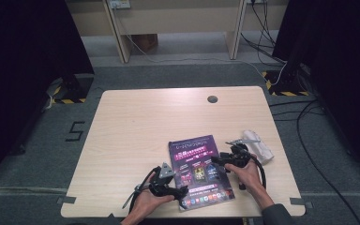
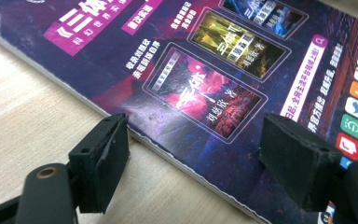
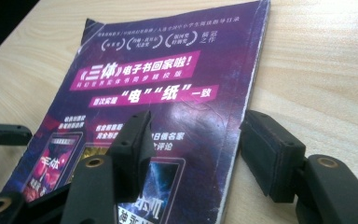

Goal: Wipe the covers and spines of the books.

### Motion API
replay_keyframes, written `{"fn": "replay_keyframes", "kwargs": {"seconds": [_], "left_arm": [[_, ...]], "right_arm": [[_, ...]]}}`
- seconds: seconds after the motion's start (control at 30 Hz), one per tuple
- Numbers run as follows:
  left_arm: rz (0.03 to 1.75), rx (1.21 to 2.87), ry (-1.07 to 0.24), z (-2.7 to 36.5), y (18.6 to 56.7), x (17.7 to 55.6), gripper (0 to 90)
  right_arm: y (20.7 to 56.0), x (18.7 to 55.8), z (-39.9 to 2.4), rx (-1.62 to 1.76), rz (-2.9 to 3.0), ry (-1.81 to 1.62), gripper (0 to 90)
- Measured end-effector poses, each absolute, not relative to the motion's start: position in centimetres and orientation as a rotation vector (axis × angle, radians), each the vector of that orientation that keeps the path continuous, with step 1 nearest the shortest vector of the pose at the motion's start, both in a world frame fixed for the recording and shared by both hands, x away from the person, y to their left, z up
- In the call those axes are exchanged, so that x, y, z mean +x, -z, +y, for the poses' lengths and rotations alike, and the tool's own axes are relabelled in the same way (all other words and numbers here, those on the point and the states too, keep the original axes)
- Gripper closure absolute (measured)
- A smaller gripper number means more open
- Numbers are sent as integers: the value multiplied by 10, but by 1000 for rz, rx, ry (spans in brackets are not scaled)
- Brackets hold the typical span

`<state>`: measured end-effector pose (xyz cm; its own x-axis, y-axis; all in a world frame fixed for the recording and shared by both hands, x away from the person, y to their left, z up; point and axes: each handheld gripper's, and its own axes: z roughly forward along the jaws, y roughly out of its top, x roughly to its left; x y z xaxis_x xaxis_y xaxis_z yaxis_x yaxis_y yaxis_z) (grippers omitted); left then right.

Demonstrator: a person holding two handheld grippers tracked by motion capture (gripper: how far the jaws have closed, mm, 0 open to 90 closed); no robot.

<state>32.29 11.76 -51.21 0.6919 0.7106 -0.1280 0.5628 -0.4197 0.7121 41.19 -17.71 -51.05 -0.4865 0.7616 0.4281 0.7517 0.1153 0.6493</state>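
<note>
Book (image 1: 199,170) with a purple cover lies flat on the table (image 1: 136,126), close to the near edge and a little toward the right side. Its back cover faces up, with white and pink lettering and three small pictures of book covers on it. The long edge with the spine is on the right.

Your left gripper (image 1: 182,192) is at the near left corner of the book. In the left gripper view (image 2: 193,154) its jaws are spread wide. One jaw is over the bare wood just beside the left edge of the book, and the other jaw is over the cover. The edge of the book passes between them, and the pads do not press on it.

Your right gripper (image 1: 219,161) is at the right edge of the book, about halfway along it. In the right gripper view (image 3: 196,149) its jaws are also apart. One jaw is over the cover, and the other is over the wood just beside the spine. The spine edge is between them, and I cannot see any pad pressing on it. Whether the tips touch the cover or the table, I cannot tell.

White roll of cloth or paper (image 1: 259,144) lies near the right edge of the table, just behind your right hand (image 1: 248,174). At the far edge there is a small round hole (image 1: 212,99) in the table.
</note>
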Motion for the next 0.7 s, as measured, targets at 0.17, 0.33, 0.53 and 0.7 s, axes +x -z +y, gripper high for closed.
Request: {"fn": "replay_keyframes", "kwargs": {"seconds": [0.17,0.33,0.53,0.7], "left_arm": [[968,2135,-242,118,512,323,250],[968,2137,-252,117,512,322,252],[975,2136,-255,118,512,321,252],[975,2133,-258,117,512,321,251]], "right_arm": [[512,410,-177,1646,2293,-1392,435],[514,409,-182,1754,2246,-1471,436],[503,406,-187,1741,2209,-1618,580],[494,401,-173,1577,2359,-1508,647]]}}
